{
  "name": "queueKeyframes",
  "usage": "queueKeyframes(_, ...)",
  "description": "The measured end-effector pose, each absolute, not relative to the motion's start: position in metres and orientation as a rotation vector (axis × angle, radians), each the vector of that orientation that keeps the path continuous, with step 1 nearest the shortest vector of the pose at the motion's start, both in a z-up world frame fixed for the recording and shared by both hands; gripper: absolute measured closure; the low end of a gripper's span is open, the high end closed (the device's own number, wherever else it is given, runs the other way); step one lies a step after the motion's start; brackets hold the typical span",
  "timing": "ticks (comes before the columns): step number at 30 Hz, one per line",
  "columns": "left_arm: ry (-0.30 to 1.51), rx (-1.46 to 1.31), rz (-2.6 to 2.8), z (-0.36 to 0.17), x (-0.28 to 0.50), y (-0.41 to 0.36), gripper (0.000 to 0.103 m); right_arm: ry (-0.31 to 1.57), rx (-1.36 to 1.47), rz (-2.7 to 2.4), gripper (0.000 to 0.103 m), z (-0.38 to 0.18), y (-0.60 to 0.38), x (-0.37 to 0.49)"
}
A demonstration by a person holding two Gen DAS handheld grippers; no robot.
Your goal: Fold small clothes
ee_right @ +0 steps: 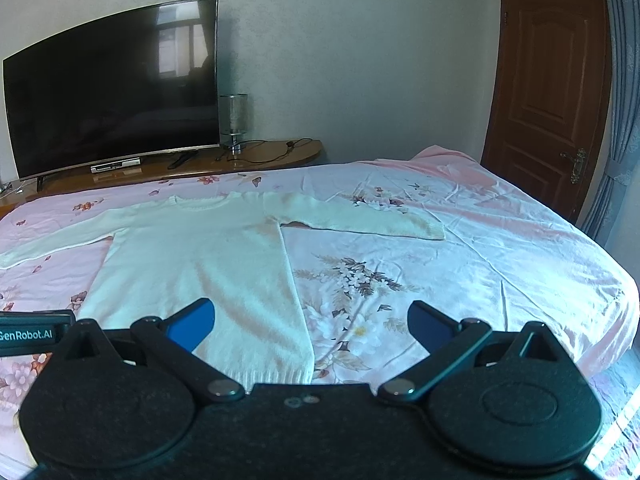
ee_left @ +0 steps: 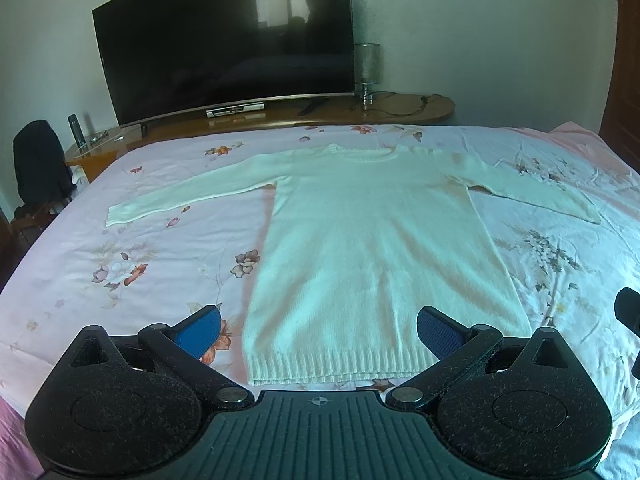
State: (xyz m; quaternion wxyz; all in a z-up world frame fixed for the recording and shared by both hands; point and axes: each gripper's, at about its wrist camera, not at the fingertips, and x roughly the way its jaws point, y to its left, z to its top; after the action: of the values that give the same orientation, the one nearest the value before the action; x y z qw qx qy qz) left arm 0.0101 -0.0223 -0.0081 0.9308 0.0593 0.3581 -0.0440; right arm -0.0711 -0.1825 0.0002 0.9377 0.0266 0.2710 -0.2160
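A white knitted long-sleeved sweater [ee_left: 372, 240] lies flat on the pink floral bedsheet [ee_left: 140, 264], both sleeves spread out sideways, ribbed hem nearest me. My left gripper [ee_left: 320, 332] is open and empty, hovering above the hem, its blue pads [ee_left: 200, 330] either side of the sweater's lower body. In the right wrist view the sweater [ee_right: 200, 264] lies left of centre. My right gripper [ee_right: 312, 328] is open and empty above the hem's right corner, over sweater and sheet [ee_right: 480, 264].
A large dark TV [ee_left: 224, 40] stands on a wooden console [ee_left: 280, 118] beyond the bed, with a lamp [ee_left: 367, 72] and cables. A dark bag [ee_left: 38, 160] sits far left. A brown door [ee_right: 548, 104] is at the right. The bed's right edge [ee_right: 624, 300] drops off.
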Motion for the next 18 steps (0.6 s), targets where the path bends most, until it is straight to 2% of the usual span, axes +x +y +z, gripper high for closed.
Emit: queueKeyframes(18,0.748,0.115,-0.084,-0.011,0.026,-0.021,0.0,0.56,0.052,-0.442,0.0,-0.004,-0.182,-0.059)
